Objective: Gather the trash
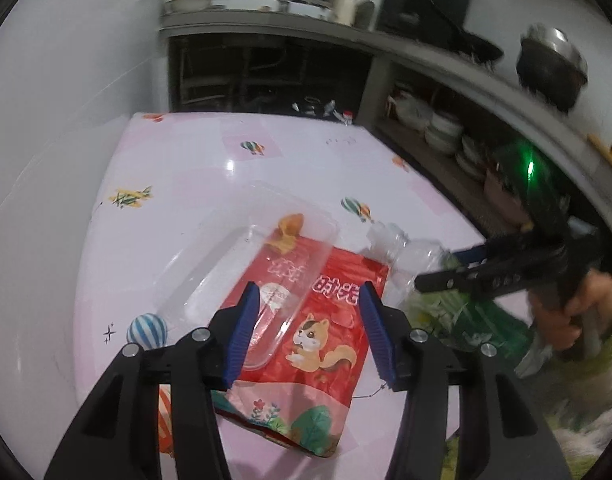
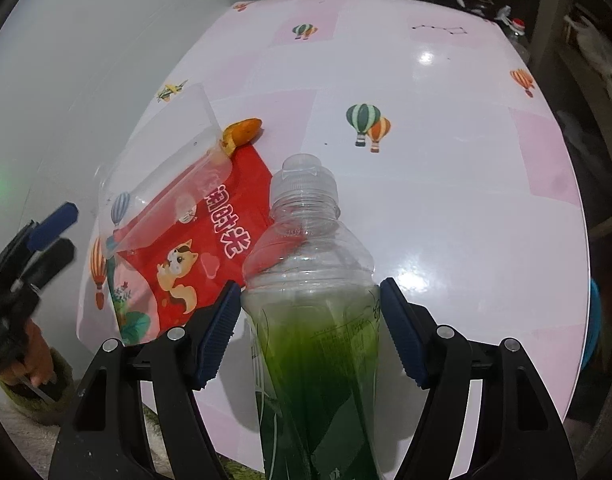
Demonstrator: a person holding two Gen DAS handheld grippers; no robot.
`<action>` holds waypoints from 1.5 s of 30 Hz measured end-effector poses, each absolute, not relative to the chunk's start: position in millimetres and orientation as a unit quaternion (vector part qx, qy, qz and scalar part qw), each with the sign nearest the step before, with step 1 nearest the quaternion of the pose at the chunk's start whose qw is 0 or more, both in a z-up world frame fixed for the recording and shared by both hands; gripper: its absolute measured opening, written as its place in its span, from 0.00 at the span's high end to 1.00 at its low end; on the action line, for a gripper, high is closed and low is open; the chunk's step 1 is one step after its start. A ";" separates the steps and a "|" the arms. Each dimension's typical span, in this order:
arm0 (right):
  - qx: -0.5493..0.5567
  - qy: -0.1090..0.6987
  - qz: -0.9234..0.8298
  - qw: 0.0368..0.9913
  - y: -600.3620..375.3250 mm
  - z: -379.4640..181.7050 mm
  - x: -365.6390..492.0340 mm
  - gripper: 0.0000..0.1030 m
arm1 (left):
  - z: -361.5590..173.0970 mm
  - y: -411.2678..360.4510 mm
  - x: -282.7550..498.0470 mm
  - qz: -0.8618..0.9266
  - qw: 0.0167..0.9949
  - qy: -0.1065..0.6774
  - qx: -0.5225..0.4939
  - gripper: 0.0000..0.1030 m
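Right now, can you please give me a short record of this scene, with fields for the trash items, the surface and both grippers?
surface: table with pink balloon-print cover
trash 1: clear plastic bottle with green label, between the pads of the right gripper
trash 2: red snack bag, flat on the table
trash 3: clear plastic tray, partly over the bag
trash 4: orange peel, at the bag's far corner
left gripper: open above the bag and tray
right gripper contact: pads close to the bottle, grip uncertain

left gripper (image 1: 308, 322): jaws apart (tilted down) | right gripper (image 2: 310, 332): jaws apart
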State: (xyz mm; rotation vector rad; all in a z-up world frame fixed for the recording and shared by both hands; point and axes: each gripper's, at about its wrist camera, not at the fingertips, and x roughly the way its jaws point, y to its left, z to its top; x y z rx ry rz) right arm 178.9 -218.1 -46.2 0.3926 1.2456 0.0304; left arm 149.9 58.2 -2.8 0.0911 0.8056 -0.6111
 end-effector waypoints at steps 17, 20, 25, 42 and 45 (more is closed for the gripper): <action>0.197 0.569 -0.007 0.799 -224.6 -48.1 170.4 0.35 | -44.9 12.9 173.5 -0.247 0.855 0.406 0.208 0.67; 0.194 0.567 -0.009 0.800 -222.6 -47.2 169.8 0.35 | -46.1 9.9 171.6 -0.244 0.856 0.400 0.219 0.79; 0.191 0.565 -0.011 0.803 -221.6 -46.3 168.5 0.35 | -43.6 9.4 168.5 -0.242 0.860 0.388 0.226 0.91; 0.200 0.557 -0.010 0.806 -222.4 -48.9 160.7 0.35 | -25.1 22.0 211.0 -0.152 0.891 0.341 0.258 0.97; 0.201 0.556 -0.009 0.806 -223.6 -49.3 160.1 0.35 | -30.0 26.2 222.1 -0.142 0.888 0.355 0.254 0.94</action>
